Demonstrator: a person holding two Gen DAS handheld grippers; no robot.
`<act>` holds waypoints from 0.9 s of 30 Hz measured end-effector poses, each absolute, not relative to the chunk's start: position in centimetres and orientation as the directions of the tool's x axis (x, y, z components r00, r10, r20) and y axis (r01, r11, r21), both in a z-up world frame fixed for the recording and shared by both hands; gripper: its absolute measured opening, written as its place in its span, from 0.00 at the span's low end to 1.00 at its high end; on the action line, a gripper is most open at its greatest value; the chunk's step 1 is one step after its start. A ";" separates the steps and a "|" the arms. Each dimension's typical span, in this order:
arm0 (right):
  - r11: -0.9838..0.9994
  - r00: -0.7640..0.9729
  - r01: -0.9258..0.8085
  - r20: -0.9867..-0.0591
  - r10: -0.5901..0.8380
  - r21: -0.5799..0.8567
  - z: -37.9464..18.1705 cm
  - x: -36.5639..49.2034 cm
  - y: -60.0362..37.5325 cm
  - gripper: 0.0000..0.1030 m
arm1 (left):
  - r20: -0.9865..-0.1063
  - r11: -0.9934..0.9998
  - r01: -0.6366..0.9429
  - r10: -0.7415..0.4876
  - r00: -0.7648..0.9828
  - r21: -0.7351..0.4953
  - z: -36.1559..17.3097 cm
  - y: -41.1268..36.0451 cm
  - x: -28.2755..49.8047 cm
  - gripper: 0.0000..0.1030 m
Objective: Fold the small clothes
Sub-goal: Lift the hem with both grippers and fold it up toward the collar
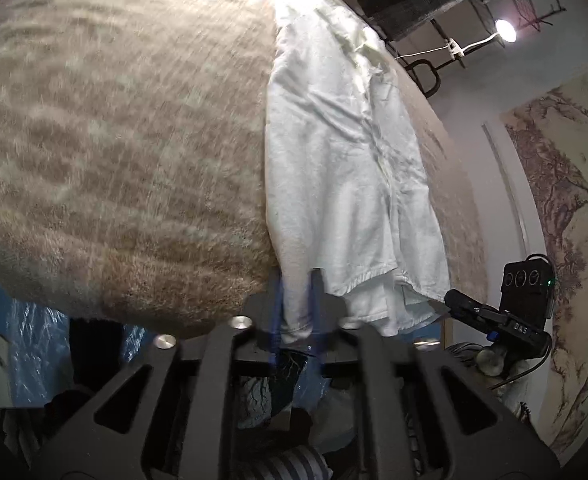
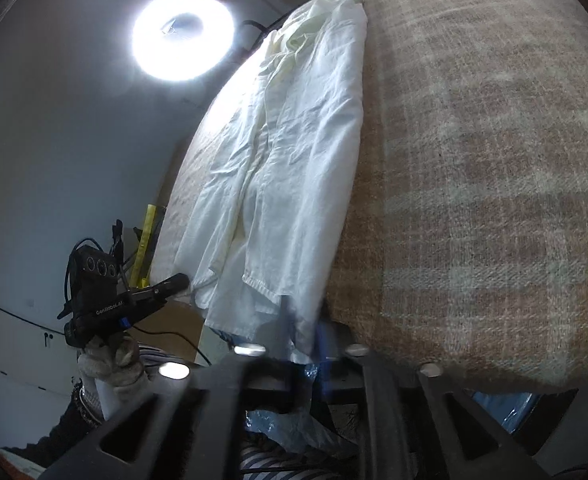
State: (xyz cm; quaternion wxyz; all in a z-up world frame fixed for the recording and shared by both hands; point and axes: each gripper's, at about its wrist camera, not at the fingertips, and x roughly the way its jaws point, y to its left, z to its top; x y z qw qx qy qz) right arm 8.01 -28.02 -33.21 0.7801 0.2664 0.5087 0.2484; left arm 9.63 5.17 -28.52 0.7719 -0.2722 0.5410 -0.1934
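While the ring lamp (image 2: 183, 36) shows only in the right view (the left shows a wall painting (image 1: 566, 240)), the shirt (image 1: 346, 168) lies on the blanket (image 1: 114, 140), its hem corners pinched by left gripper (image 1: 297, 312) and right gripper (image 2: 302, 332).

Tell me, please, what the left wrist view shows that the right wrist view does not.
Only the left wrist view shows the landscape painting on the wall, the small clamp lamp and the right gripper from outside.

Only the right wrist view shows the ring light, the yellow strip and the left gripper from outside, held by a gloved hand.

Both show the white shirt spread on the plaid blanket, with each gripper shut on its hem.
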 end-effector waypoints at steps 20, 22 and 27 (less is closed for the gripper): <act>0.679 0.365 -0.224 -0.586 0.723 0.699 -31.1 9.9 -25.7 0.00 | -0.685 0.752 0.116 -0.643 0.343 -0.648 -24.3 3.3 11.3 0.05; 0.673 0.380 -0.234 -0.571 0.727 0.701 -30.2 10.5 -25.8 0.00 | -0.677 0.748 0.125 -0.647 0.351 -0.651 -23.6 3.3 12.3 0.05; 0.671 0.426 -0.249 -0.544 0.723 0.698 -27.6 13.2 -26.5 0.00 | -0.661 0.748 0.145 -0.646 0.382 -0.648 -21.5 3.4 15.6 0.05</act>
